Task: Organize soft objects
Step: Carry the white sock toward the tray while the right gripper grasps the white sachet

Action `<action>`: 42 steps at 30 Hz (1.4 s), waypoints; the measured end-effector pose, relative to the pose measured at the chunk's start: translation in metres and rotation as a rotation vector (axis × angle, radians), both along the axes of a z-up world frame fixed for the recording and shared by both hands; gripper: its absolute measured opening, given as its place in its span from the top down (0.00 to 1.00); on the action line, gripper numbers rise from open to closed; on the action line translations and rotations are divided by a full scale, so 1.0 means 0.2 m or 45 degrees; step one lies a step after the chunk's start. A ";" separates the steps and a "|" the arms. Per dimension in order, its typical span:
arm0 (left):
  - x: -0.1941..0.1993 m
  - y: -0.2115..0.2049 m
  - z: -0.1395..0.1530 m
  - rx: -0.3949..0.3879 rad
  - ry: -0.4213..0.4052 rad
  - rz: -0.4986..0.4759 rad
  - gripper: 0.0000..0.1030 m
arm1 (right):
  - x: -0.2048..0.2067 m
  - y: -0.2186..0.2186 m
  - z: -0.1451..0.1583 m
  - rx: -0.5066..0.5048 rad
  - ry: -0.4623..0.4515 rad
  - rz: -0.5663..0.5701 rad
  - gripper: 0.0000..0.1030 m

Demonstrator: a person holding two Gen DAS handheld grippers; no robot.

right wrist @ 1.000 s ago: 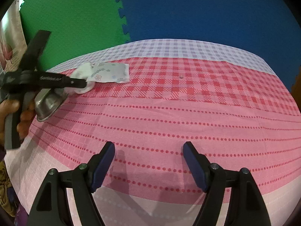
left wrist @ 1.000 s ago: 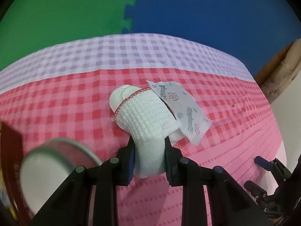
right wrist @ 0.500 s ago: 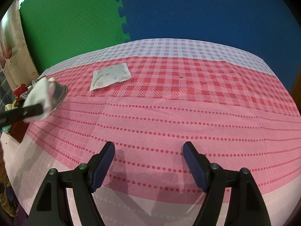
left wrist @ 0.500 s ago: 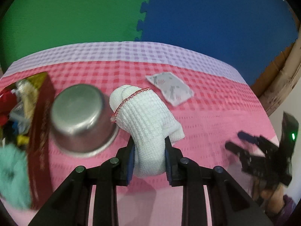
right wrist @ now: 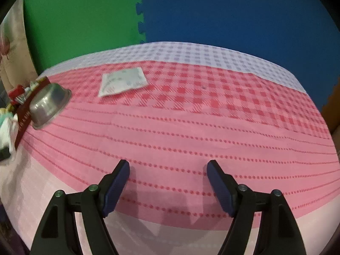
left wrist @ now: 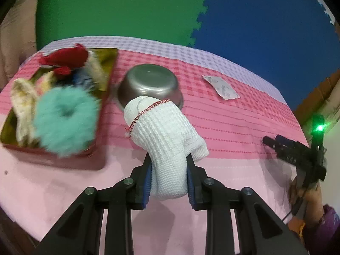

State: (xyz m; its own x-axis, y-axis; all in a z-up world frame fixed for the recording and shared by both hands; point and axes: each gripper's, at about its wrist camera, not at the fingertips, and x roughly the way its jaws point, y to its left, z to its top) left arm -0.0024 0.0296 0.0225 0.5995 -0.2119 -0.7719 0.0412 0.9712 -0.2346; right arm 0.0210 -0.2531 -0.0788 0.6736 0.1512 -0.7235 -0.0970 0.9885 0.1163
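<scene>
My left gripper (left wrist: 169,165) is shut on a rolled white knitted cloth (left wrist: 163,136) with a red stitched trim, held above the pink tablecloth. To its left stands a red tray (left wrist: 93,161) holding soft items: a fluffy teal ring (left wrist: 65,121), a red fabric piece (left wrist: 65,58) and cream cloths (left wrist: 22,102). My right gripper (right wrist: 167,174) is open and empty, low over the tablecloth; it also shows in the left wrist view (left wrist: 291,153). A small white printed packet (right wrist: 123,81) lies flat on the checked part, also seen in the left wrist view (left wrist: 222,87).
An upturned steel bowl (left wrist: 148,84) sits between the tray and the packet, just behind the held cloth; it shows at the left in the right wrist view (right wrist: 47,104). Green and blue foam mats stand behind the table. A cardboard box edge (left wrist: 318,93) is at the right.
My left gripper has carried the white cloth left and back from the packet, past the steel bowl, so the tray of soft items is now in view. The right gripper has stayed still.
</scene>
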 end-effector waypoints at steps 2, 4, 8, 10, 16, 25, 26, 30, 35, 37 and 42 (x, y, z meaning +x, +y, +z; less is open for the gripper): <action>-0.06 0.05 0.02 0.000 -0.018 0.020 0.76 | 0.04 0.01 0.04 0.050 0.009 0.034 0.25; -0.11 0.08 0.04 0.010 -0.031 0.039 0.76 | 0.10 0.06 0.11 0.043 0.002 0.063 0.25; -0.21 0.13 0.10 0.027 -0.066 0.061 0.75 | 0.29 0.16 0.23 0.107 0.018 0.167 0.25; -0.25 0.15 0.13 0.033 -0.075 0.074 0.75 | 0.41 0.22 0.26 0.090 0.045 0.194 0.25; -0.28 0.20 0.19 0.014 -0.134 0.097 0.73 | 0.71 0.34 0.23 -0.025 0.179 0.231 0.25; -0.27 0.21 0.17 -0.008 -0.095 0.064 0.73 | 0.95 0.39 0.12 0.062 0.393 0.238 0.25; -0.27 0.21 0.17 -0.013 -0.091 0.064 0.73 | 0.96 0.40 0.12 0.043 0.395 0.239 0.25; -0.26 0.21 0.15 -0.009 -0.074 0.057 0.73 | 0.98 0.47 0.10 -0.062 0.384 0.241 0.25; -0.25 0.21 0.13 -0.006 -0.055 0.053 0.73 | 0.97 0.50 0.08 -0.120 0.348 0.244 0.25; -0.25 0.21 0.12 -0.001 -0.043 0.055 0.73 | 0.97 0.51 0.08 -0.151 0.337 0.254 0.31; -0.25 0.20 0.12 0.001 -0.037 0.055 0.71 | 0.98 0.38 0.11 -0.019 0.373 0.219 0.83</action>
